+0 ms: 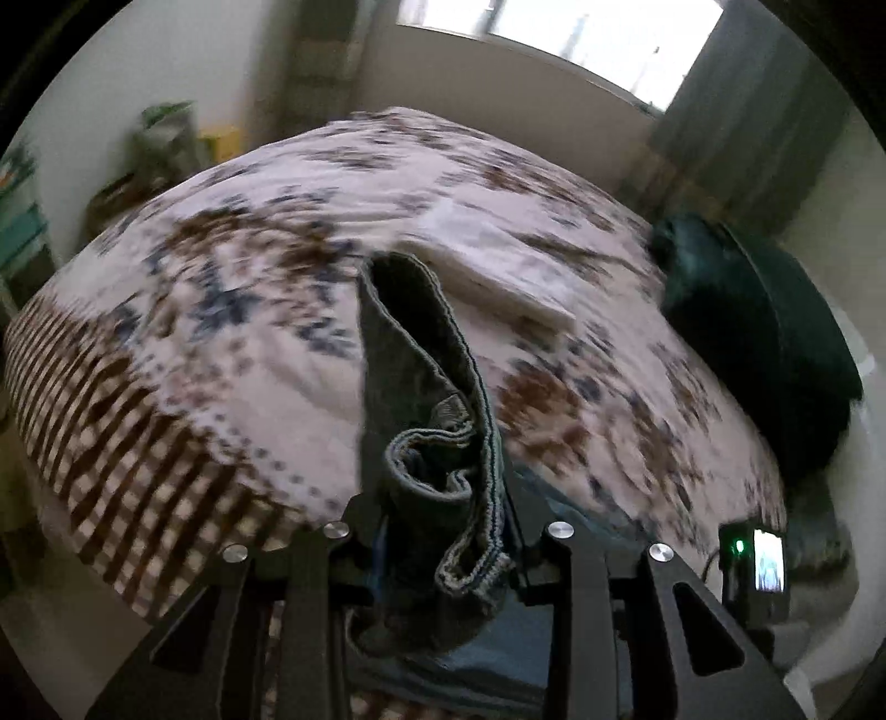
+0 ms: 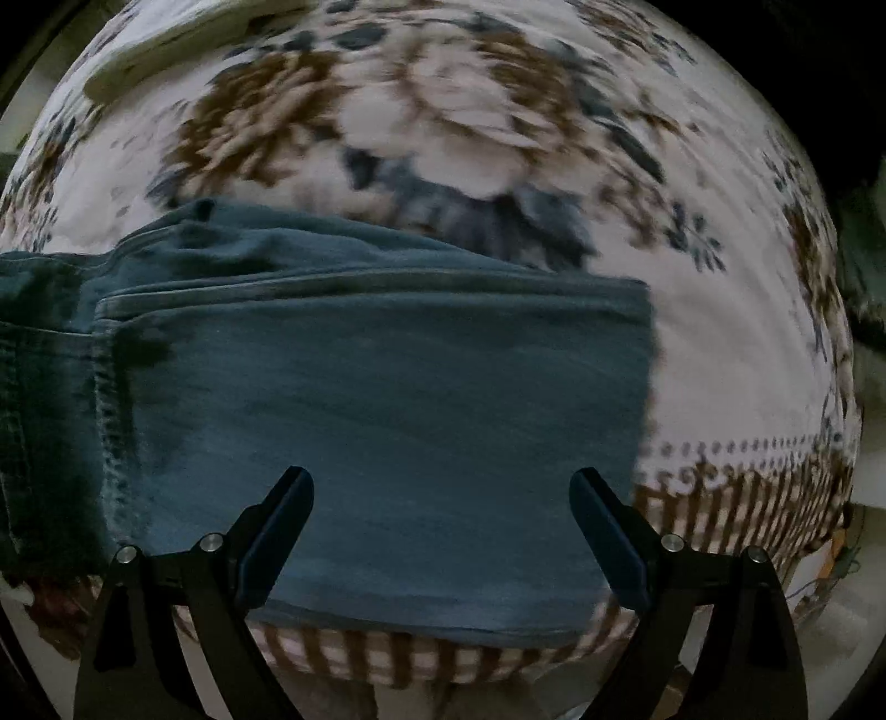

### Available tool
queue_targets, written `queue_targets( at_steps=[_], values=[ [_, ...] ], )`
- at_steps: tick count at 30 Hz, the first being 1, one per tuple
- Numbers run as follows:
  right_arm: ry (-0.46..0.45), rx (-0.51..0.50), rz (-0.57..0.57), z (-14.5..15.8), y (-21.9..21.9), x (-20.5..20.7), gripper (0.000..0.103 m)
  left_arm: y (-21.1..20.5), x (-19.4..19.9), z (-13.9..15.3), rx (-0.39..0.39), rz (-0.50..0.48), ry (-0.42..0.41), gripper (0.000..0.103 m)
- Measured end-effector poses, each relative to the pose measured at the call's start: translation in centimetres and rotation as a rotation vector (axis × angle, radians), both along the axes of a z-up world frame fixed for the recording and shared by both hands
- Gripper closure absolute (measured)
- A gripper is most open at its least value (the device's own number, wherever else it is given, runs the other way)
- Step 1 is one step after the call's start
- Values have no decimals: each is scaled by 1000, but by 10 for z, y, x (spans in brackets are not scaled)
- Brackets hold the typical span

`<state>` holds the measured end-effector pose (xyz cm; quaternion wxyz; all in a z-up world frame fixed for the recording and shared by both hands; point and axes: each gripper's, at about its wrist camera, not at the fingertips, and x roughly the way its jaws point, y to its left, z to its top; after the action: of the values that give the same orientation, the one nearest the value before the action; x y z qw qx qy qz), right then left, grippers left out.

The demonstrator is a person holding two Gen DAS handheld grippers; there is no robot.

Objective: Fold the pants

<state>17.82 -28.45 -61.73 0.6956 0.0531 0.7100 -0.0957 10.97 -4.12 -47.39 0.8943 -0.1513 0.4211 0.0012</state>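
Note:
The dark blue jeans (image 2: 387, 387) lie partly folded on the flowered bedspread (image 2: 720, 332), near the bed's front edge. My right gripper (image 2: 440, 526) is open and empty, hovering just above the folded denim with its fingers (image 2: 277, 531) apart. My left gripper (image 1: 443, 515) is shut on a bunched hem end of the jeans (image 1: 426, 399), which stands up between the fingers above the bed. The fingertips are hidden by the cloth.
A folded white cloth (image 1: 493, 266) lies on the bed (image 1: 221, 310) beyond the left gripper. A dark green cushion (image 1: 764, 332) sits at the bed's right side. A small lit device (image 1: 758, 565) is at lower right. A window (image 1: 554, 33) and curtain are behind.

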Motion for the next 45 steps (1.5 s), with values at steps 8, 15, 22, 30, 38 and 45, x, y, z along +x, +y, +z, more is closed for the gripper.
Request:
queue_targets(
  at_steps=[8, 15, 22, 30, 38, 45],
  values=[
    [7, -18, -112, -3, -105, -47, 7, -139, 2, -26, 105, -287, 104, 82],
    [13, -46, -225, -10, -194, -80, 7, -239, 3, -107, 221, -473, 239, 85],
    [1, 0, -293, -32, -248, -86, 7, -251, 15, -139, 228, -487, 353, 85],
    [-132, 444, -319, -31, -240, -61, 7, -185, 30, -71, -28, -315, 381, 6],
    [-108, 753, -158, -66, -146, 6, 7, -77, 50, -67, 197, -59, 389, 0],
    [-75, 640, -6, -92, -78, 26, 46, -36, 50, -98, 304, 44, 471, 0]
  ],
)
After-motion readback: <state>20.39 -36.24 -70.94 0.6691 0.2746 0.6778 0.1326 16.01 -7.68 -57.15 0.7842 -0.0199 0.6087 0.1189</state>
